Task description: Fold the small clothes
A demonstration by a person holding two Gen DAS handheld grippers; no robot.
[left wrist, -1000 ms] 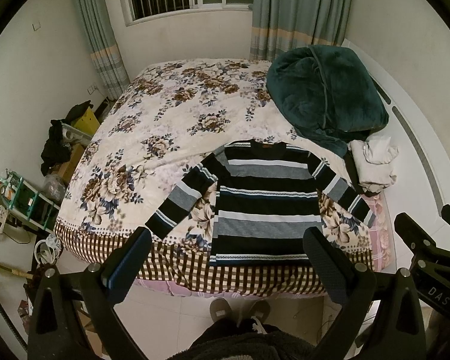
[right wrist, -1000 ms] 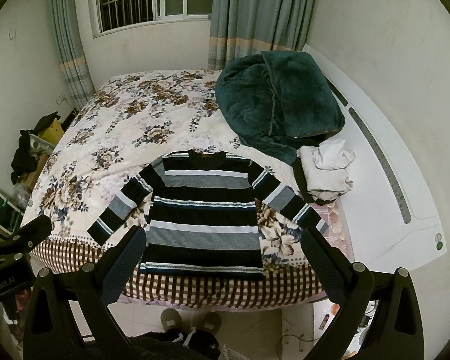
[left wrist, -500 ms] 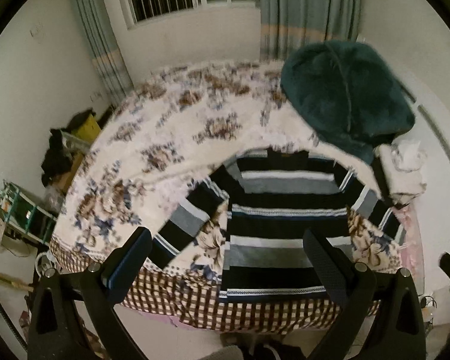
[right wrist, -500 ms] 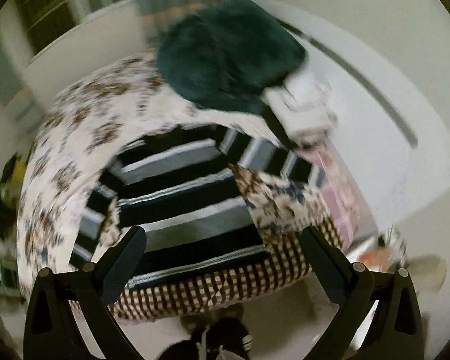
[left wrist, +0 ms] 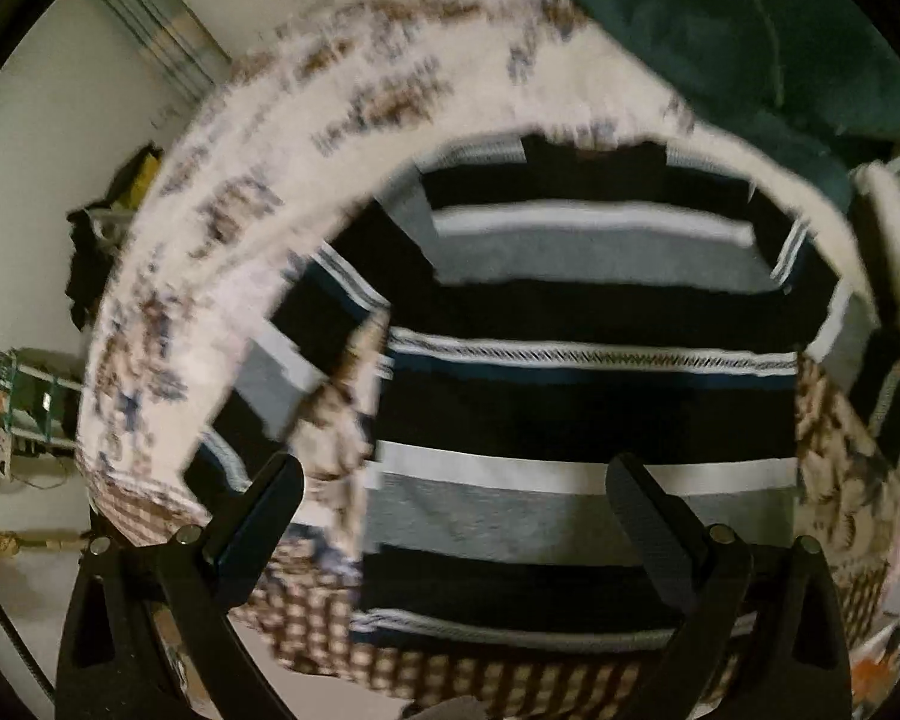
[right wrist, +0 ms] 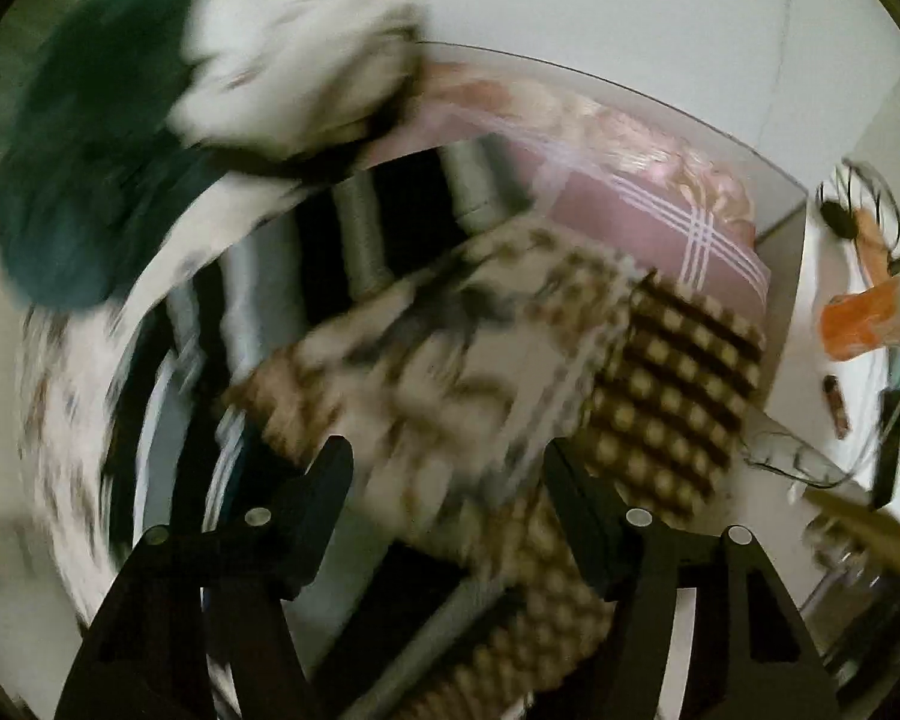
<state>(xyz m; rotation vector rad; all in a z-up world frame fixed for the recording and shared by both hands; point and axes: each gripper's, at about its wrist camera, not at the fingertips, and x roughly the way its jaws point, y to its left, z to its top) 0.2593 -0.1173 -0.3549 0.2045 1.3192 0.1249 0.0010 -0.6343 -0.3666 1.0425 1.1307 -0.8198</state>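
A black, grey and white striped sweater [left wrist: 582, 372] lies flat on the floral bedspread [left wrist: 342, 96], hem toward me, sleeves spread to both sides. My left gripper [left wrist: 456, 516] is open and empty, low over the sweater's lower left part. My right gripper [right wrist: 447, 498] is open and empty, above the bed's near right corner. The right wrist view is blurred; the sweater's right sleeve [right wrist: 366, 234] runs up and left of the gripper there.
A dark green blanket [left wrist: 750, 42] is heaped at the bed's far right, with a pile of white clothes [right wrist: 306, 60] beside it. A pink sheet [right wrist: 630, 222] shows at the bed corner. Clutter lies on the floor at right [right wrist: 858, 324] and a rack at left [left wrist: 24, 396].
Both grippers have moved down and toward the bed. The left now sits close over the sweater's hem area. The right has swung right toward the bed corner and tilted.
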